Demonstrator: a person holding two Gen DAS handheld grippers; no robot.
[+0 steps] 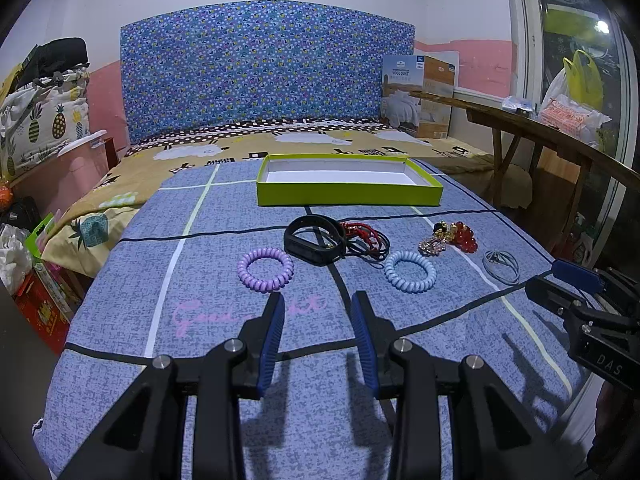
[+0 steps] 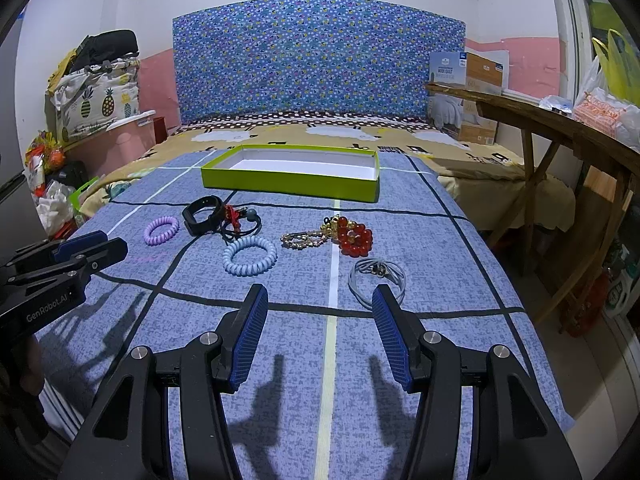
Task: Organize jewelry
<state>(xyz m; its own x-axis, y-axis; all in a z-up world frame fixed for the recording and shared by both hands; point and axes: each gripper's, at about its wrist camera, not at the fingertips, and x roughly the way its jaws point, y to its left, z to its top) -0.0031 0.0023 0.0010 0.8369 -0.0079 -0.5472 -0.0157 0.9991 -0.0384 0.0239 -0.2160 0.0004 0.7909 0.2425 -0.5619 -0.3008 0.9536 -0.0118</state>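
Both grippers hang above the near end of the blue cloth (image 1: 224, 264), side by side, tilted down toward the jewelry. The left gripper (image 1: 318, 300) has its jaws apart with nothing between them; the right gripper (image 2: 318, 294) stands wider, also empty. The jewelry lies in a loose row across the cloth, short of the green box (image 1: 348, 194) at the far end, whose white inside is bare. From left: a purple coil (image 1: 265, 270), a black band (image 1: 314, 242) touching tangled red and black cords (image 1: 366, 240), a blue coil (image 1: 410, 271), a gold chain (image 2: 302, 239) beside red beads (image 2: 355, 237), and grey loops (image 2: 376, 278) nearest the right gripper.
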